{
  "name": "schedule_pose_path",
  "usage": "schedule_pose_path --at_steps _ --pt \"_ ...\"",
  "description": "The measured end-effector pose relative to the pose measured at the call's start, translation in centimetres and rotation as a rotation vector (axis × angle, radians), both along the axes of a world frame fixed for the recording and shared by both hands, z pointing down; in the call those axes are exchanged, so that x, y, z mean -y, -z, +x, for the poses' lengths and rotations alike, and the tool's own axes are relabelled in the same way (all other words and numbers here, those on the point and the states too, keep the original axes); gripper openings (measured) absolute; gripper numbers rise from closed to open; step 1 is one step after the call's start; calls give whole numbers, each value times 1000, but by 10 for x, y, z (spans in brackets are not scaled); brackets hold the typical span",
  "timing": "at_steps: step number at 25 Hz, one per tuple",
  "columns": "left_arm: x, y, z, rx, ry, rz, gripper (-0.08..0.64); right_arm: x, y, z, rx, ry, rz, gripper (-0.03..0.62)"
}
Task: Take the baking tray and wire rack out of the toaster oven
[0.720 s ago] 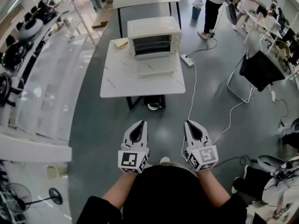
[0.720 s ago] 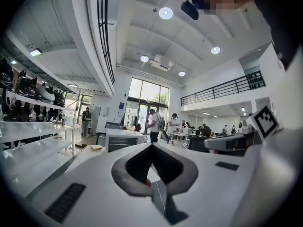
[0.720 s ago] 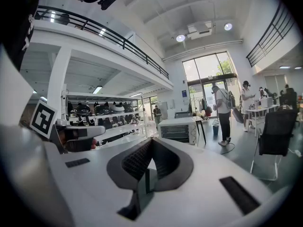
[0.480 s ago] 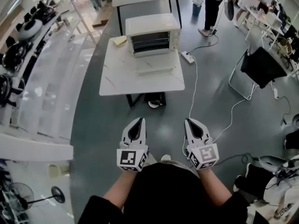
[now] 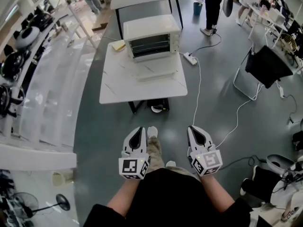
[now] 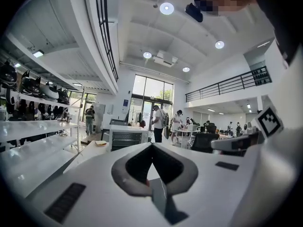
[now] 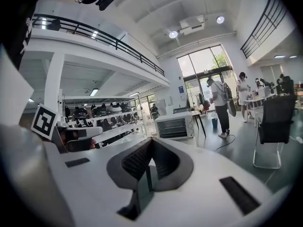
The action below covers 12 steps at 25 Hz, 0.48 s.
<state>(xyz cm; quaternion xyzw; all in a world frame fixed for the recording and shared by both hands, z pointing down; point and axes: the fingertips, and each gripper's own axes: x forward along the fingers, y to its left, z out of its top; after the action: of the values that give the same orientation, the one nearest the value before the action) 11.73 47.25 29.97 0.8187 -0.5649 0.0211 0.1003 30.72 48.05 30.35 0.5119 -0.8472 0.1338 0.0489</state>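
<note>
A white toaster oven (image 5: 152,37) stands at the back of a white marble-topped table (image 5: 118,86), its door lowered flat (image 5: 158,71) in front of it. Dark rack bars show inside; the tray I cannot make out. The oven also shows far ahead in the left gripper view (image 6: 124,137) and the right gripper view (image 7: 174,125). My left gripper (image 5: 140,130) and right gripper (image 5: 191,127) are both shut and empty, held side by side over the grey floor, well short of the table.
A small plate with something yellow (image 5: 119,45) lies at the table's back left corner. A power strip (image 5: 191,58) and white cable (image 5: 196,103) run along the floor to the right. Shelving with helmets (image 5: 19,56) lines the left; a black chair (image 5: 265,67) and people (image 5: 213,6) are at the right.
The table and oven have drawn a little closer and shifted left in the head view. A foot now shows between the grippers. Both grippers stay shut.
</note>
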Motion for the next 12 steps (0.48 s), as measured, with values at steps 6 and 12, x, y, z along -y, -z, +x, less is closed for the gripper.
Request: schedule_pose_path --at_steps 6,12 --pt "71 -31 -14 -17 5 -53 15 63 -17 -3 -8 -19 -15 21" --pt "172 -44 -24 -103 -40 -92 16 158 -29 -23 -35 4 -58 21"
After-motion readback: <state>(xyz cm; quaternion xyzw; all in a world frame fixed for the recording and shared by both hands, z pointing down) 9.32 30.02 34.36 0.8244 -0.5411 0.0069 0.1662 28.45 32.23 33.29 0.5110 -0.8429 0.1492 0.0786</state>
